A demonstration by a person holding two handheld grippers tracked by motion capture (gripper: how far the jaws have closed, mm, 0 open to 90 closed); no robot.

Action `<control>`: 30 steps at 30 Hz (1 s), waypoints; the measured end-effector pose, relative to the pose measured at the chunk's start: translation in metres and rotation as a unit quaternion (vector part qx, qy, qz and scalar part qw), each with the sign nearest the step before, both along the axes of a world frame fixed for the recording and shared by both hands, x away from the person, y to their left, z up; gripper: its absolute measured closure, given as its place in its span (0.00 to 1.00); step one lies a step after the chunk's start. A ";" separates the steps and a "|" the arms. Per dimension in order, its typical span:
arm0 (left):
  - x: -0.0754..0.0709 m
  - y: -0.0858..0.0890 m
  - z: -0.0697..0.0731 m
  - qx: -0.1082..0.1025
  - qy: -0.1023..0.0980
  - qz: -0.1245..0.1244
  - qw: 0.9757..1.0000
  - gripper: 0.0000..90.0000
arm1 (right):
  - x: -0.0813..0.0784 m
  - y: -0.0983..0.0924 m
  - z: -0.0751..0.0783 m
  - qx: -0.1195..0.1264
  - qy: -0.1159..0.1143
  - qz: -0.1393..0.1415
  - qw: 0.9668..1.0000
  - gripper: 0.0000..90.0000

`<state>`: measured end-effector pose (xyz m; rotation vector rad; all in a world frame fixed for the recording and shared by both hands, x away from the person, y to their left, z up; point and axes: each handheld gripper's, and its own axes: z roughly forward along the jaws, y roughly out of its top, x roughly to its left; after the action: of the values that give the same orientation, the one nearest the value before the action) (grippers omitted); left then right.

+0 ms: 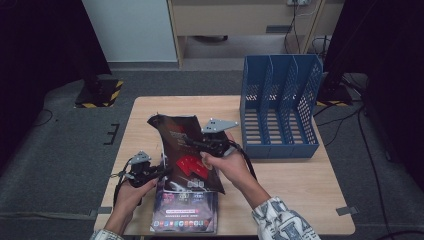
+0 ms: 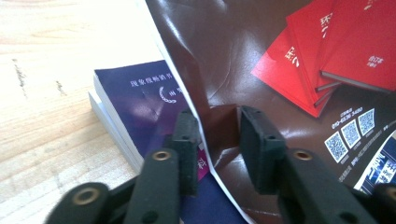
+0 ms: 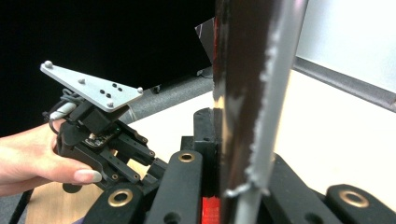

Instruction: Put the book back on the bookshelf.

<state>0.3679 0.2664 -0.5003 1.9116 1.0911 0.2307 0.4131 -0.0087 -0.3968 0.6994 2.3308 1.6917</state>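
Magazine [image 1: 187, 150] with a dark brown glossy cover and red books printed on it is lifted off the wooden table [image 1: 300, 175], and the right gripper [image 1: 200, 144] has its jaws closed tight on its spine edge. The left gripper [image 1: 162, 172] is at the lower left edge of the same cover; its jaws stand on both sides of that edge, but the right pad [image 2: 257, 149] seems not yet to press on it. Just under the left gripper lies a purple book [image 1: 185, 210], and beyond the right gripper stands a blue file rack [image 1: 280, 105].
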 end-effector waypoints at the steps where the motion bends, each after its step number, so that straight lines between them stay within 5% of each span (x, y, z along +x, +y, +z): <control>1: -0.001 0.002 0.001 -0.002 -0.004 0.005 1.000 0.85 | 0.000 -0.004 0.000 0.007 0.001 0.000 1.000 0.96; 3: -0.002 0.003 0.002 -0.005 -0.008 0.008 1.000 0.91 | 0.000 -0.007 0.001 0.013 0.004 0.000 1.000 0.96; 18: -0.008 0.004 0.015 0.022 -0.066 0.018 0.997 0.93 | 0.000 -0.016 0.006 0.015 -0.001 0.005 1.000 0.96; 30: -0.010 0.003 0.018 0.036 -0.083 0.012 0.996 0.93 | 0.002 -0.017 0.007 0.002 -0.002 0.007 1.000 0.95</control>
<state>0.3576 0.2697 -0.4819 1.9062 1.0064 0.4390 0.4150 -0.0257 -0.3900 0.6813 2.3353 1.7020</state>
